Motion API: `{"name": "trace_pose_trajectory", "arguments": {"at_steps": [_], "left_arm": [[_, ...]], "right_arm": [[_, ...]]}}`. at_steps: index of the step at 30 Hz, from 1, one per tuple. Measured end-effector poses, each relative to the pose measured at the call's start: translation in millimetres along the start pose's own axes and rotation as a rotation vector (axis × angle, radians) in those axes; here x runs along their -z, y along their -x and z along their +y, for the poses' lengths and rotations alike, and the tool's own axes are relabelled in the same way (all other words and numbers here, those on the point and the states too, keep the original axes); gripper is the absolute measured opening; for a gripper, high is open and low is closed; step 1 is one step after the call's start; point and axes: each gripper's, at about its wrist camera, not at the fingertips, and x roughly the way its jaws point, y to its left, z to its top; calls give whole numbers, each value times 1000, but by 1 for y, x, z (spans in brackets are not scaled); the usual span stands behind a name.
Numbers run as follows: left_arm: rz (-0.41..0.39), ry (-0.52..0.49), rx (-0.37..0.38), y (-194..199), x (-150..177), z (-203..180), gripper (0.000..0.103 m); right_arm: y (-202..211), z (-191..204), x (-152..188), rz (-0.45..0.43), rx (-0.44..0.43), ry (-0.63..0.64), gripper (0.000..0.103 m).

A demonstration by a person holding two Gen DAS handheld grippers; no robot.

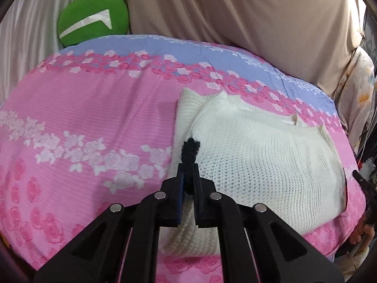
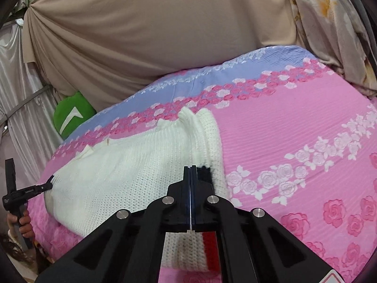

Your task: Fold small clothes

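A small white knitted garment [image 1: 259, 153] lies spread on a pink rose-print bedspread [image 1: 94, 106]. My left gripper [image 1: 188, 167] is shut on the garment's black knitted trim [image 1: 191, 146], which sticks out past the fingertips. From the right wrist view, the left gripper [image 2: 50, 181] pinches the garment [image 2: 129, 169] at its left corner. My right gripper [image 2: 190, 167] is shut, jaws pressed flat together with nothing visible between them. Black trim [image 2: 205, 173] lies just beside its right finger. A red stripe [image 2: 209, 247] of the garment shows under the gripper. The right gripper [image 1: 355, 174] appears at the garment's far side.
A green cushion [image 1: 92, 21] sits at the bed's back left corner. Beige draped cloth [image 1: 235, 11] rises behind the bed, and a floral cloth [image 2: 329, 23] hangs at the right. A person's hand [image 2: 23, 221] grips the left tool's handle. Bare bedspread [image 2: 282, 129] lies right of the garment.
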Motion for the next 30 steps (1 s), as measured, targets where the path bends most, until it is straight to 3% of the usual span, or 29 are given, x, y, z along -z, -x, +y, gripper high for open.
{"name": "trace_pose_trajectory", "arguments": {"at_steps": [4, 6, 9, 10, 11, 14, 15, 16, 17, 18, 19, 22, 26, 30], "left_arm": [[65, 42, -2, -10, 12, 19, 6], [62, 57, 11, -11, 15, 20, 10], [27, 45, 35, 0, 12, 14, 12], [23, 33, 32, 2, 12, 11, 12], [28, 23, 26, 1, 12, 9, 17], [69, 26, 42, -8, 16, 9, 49], [79, 32, 49, -11, 18, 9, 49], [85, 30, 54, -14, 20, 8, 49], [91, 26, 44, -16, 21, 6, 44], [98, 18, 30, -17, 22, 5, 30], [106, 16, 27, -19, 23, 6, 28], [123, 22, 20, -21, 24, 11, 28], [137, 25, 11, -29, 25, 12, 29], [108, 48, 27, -16, 17, 11, 29]], "right_arm": [[10, -23, 5, 17, 72, -12, 1], [11, -29, 7, 32, 43, -39, 6], [11, -23, 12, 55, -31, -43, 36], [9, -19, 15, 63, -37, -27, 53], [6, -13, 18, 81, -41, -1, 58], [-10, -2, 28, 140, -45, 39, 57], [-14, 0, 31, 154, -39, 47, 49], [-17, 2, 34, 163, -33, 57, 14], [-16, 3, 34, 164, -28, 57, 8], [-9, 1, 32, 132, -29, 46, 8], [2, -2, 29, 96, -38, 33, 7], [22, -19, 26, 73, -5, -8, 7], [-9, -33, 51, 223, 53, 2, 8], [6, -24, 23, 132, 22, -5, 12]]}}
